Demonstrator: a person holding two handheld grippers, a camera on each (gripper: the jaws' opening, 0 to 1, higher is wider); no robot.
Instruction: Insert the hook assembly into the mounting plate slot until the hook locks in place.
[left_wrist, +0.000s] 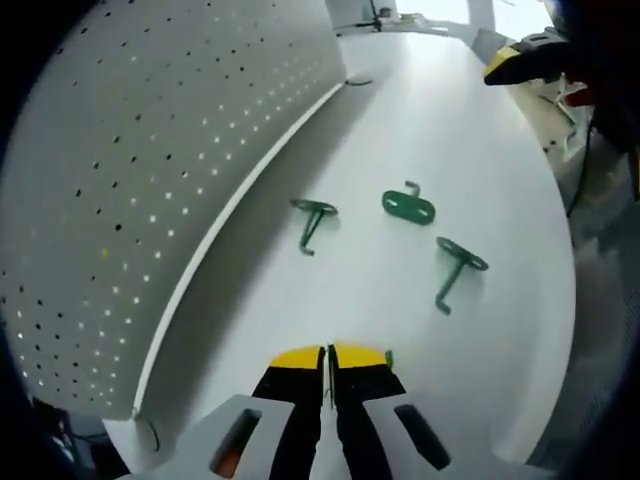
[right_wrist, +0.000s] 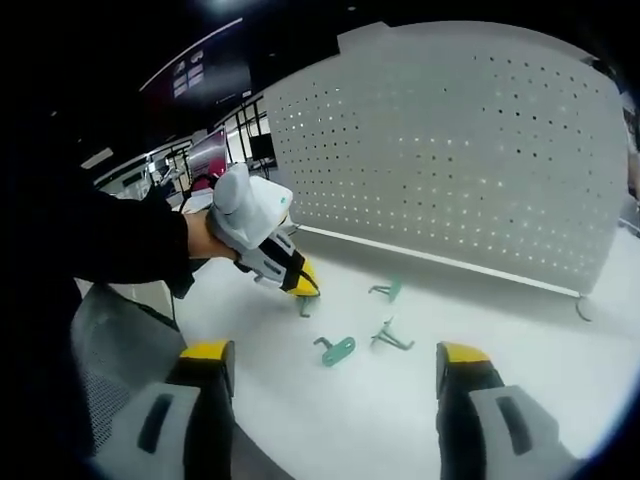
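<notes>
On a white tabletop (left_wrist: 500, 150) backed by a perforated white panel (right_wrist: 450, 150), 3 green metal pieces lie loose in a small cluster near the panel's foot: a flat oval mounting plate (left_wrist: 409, 206) and 2 long-stemmed hooks, one (left_wrist: 313, 222) on the panel side of the plate and the other (left_wrist: 455, 268) on its far side from the panel. In the left gripper view the left gripper (left_wrist: 328, 358) has its yellow-tipped jaws pressed together, and a sliver of green shows at the edge of one tip, though whether that is a piece pinched in the jaws cannot be told. In the right gripper view the same gripper, held in a person's hand (right_wrist: 200, 236) from a dark sleeve, reaches down to the tabletop with its tips at a small green piece (right_wrist: 304, 304) just beside the plate (right_wrist: 336, 349). The right gripper (right_wrist: 335, 365) hangs back from the cluster with its jaws spread wide and empty, the plate lying straight ahead between them. Both stemmed hooks lie flat with their long axes running roughly toward the left gripper's camera, so the left gripper looks the nearer of the 2 to the pieces, and the plate's slot appears not yet filled.
</notes>
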